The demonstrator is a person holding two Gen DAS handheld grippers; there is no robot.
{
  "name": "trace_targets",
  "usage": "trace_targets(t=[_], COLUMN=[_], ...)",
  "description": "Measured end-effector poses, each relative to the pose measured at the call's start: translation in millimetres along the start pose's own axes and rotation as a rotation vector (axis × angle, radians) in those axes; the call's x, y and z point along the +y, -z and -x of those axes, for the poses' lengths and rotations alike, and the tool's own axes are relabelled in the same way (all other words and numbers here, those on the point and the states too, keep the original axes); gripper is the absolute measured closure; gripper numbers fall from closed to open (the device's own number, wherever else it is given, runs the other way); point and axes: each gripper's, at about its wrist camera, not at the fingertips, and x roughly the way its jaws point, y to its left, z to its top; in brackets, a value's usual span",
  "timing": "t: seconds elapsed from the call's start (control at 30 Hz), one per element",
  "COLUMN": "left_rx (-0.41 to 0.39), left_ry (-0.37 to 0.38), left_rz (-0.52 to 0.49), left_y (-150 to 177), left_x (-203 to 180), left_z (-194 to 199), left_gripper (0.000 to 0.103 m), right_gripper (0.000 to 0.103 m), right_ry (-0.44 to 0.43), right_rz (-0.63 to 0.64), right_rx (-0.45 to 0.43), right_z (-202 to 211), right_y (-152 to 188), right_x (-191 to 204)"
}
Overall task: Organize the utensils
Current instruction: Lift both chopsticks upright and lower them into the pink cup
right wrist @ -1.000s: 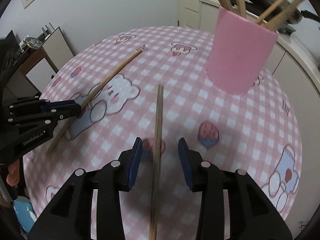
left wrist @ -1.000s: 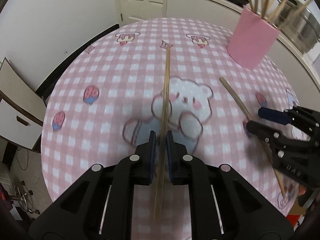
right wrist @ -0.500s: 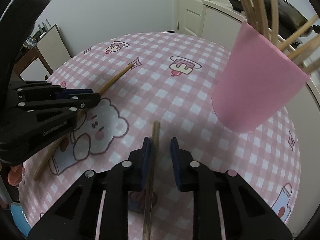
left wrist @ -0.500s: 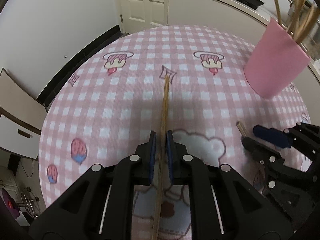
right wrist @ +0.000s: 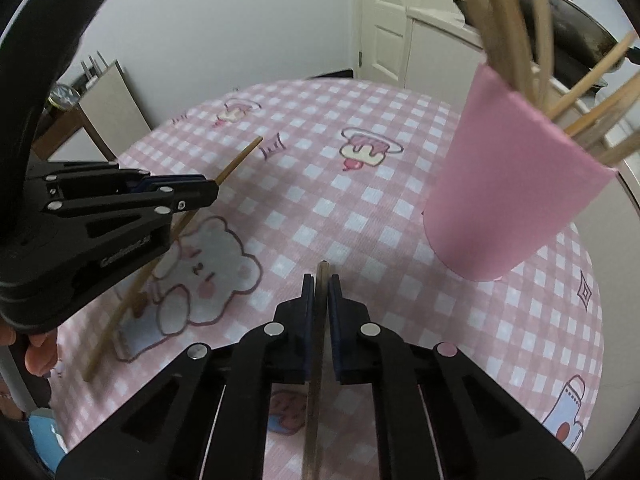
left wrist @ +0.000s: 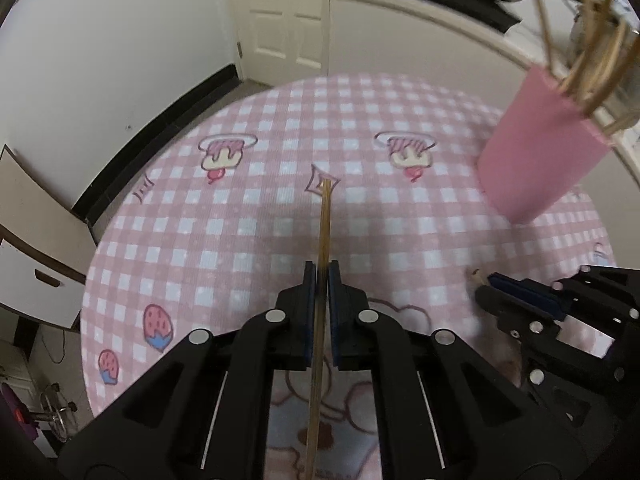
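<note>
My left gripper (left wrist: 322,270) is shut on a long wooden chopstick (left wrist: 325,224) that points ahead over the pink checked tablecloth (left wrist: 240,216). My right gripper (right wrist: 322,280) is shut on a second chopstick (right wrist: 316,344) whose tip barely passes the fingertips. A pink cup (right wrist: 508,184) with several chopsticks in it stands to the right front of both; it also shows in the left wrist view (left wrist: 540,152). In the right wrist view the left gripper (right wrist: 208,194) and its chopstick (right wrist: 236,162) sit at the left. The right gripper (left wrist: 484,286) shows at the right of the left wrist view.
The round table's far edge (left wrist: 360,76) faces a white door (left wrist: 280,16) and a counter (left wrist: 420,12) with a dark pan (right wrist: 580,40). A folded board (right wrist: 116,104) leans at the left beyond the table.
Both grippers have risen and moved forward with their chopsticks. The right gripper, open a second ago, has shut on its chopstick. The pink cup is nearer.
</note>
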Motion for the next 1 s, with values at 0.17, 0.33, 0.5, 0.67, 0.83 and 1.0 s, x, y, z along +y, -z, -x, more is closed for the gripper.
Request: trace_targets(t=[0.17, 0.33, 0.5, 0.67, 0.83, 1.0], left_rx=[-0.096, -0.2, -0.307, -0.383, -0.438, -0.502], left_ry=[0.039, 0.091, 0.13, 0.168, 0.19, 0.217], left_rz=[-0.017, -0.028, -0.06, -0.081, -0.091, -0.092], left_y=[5.1, 16.7, 27.7, 32.0, 32.1, 21.8], left_x=[-8.1, -22.4, -41.6, -60.7, -80.0, -96.3], left_z=[52.0, 111.3, 163.1, 196.5, 219.6, 237.8], left_gripper=[0.097, 0.097, 0.097, 0.097, 0.097, 0.097], right_gripper=[0.098, 0.098, 0.098, 0.098, 0.098, 0.098], right_ry=[-0.033, -0.049, -0.053, -0.038, -0.008, 0.019], right_rz=[-0.019, -0.015, -0.005, 0.004, 0.008, 0.002], right_rx=[-0.091, -0.219, -0.353, -0.452, -0.532, -0.611], right_z=[43.3, 102.6, 164.1, 205.9, 233.1, 251.6], right_y=[-2.1, -3.7, 1.4, 9.1, 10.5, 5.7], right_x=[1.4, 5.4, 4.5, 1.8, -9.3, -20.1])
